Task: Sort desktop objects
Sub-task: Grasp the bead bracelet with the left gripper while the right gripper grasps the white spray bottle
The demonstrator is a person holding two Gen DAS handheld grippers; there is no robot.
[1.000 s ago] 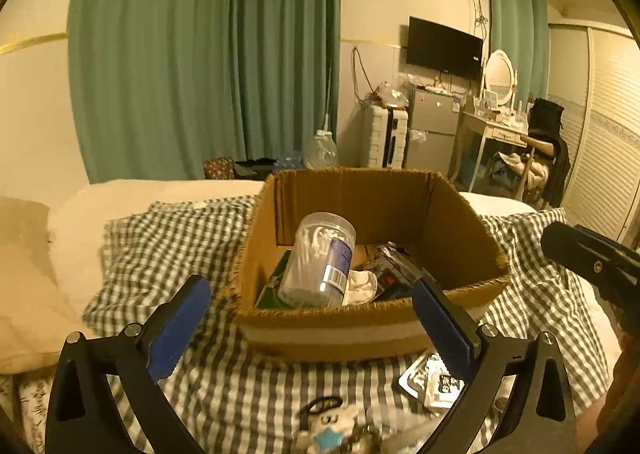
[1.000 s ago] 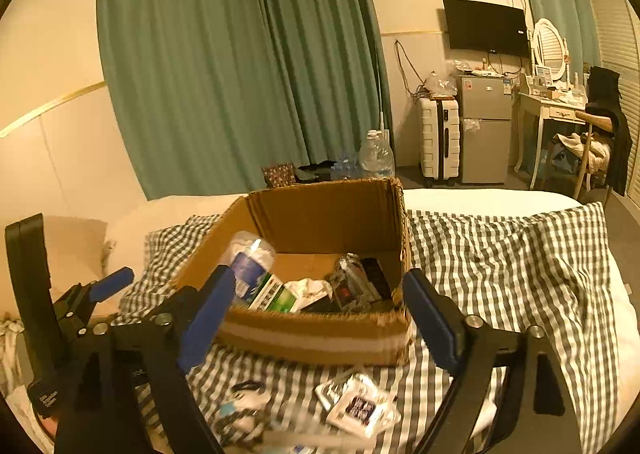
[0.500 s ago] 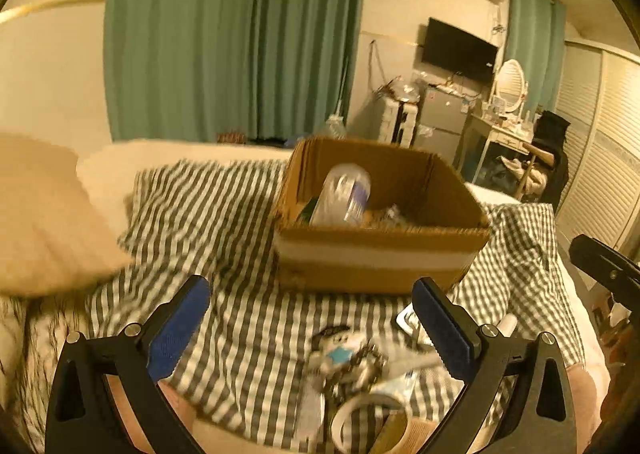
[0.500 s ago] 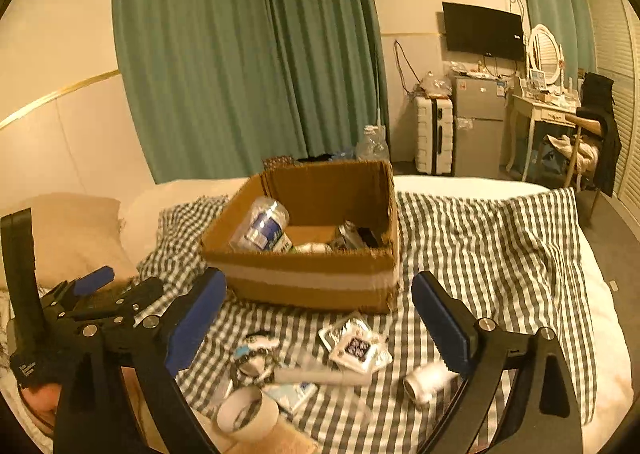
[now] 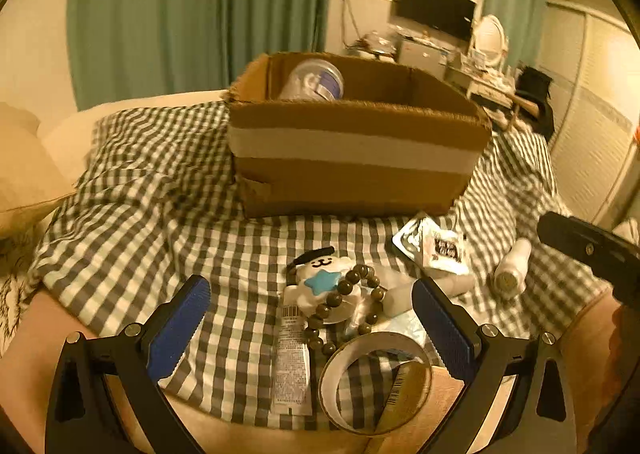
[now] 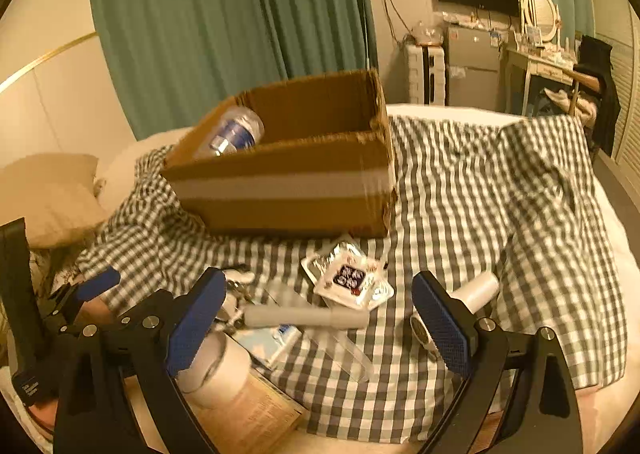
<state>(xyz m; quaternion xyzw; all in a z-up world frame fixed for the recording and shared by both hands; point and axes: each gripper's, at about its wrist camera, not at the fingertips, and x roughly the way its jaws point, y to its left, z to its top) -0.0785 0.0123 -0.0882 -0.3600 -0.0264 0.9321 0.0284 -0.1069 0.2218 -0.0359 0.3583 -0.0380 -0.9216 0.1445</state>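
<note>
A cardboard box (image 5: 352, 157) (image 6: 288, 189) stands on the checkered cloth, with a clear cotton-swab jar (image 5: 314, 79) (image 6: 234, 131) leaning inside. In front of it lie a white bear keychain (image 5: 320, 278), a brown bead bracelet (image 5: 344, 306), a tape roll (image 5: 374, 378) (image 6: 212, 368), a small tube (image 5: 290, 366), foil sachets (image 5: 434, 250) (image 6: 346, 278), a white stick (image 6: 306, 318) and a small white bottle (image 5: 512, 270) (image 6: 464, 302). My left gripper (image 5: 308, 330) is open and empty over the bracelet. My right gripper (image 6: 320, 330) is open and empty above the white stick.
The checkered cloth (image 6: 500, 193) covers a bed. A beige pillow (image 5: 20, 169) lies at the left. A flat cardboard piece (image 6: 248, 414) lies under the tape roll. Green curtains, a TV and a dresser stand behind.
Both grippers have pulled back from the box and dropped low toward the loose items in front of it. Both stay open and empty.
</note>
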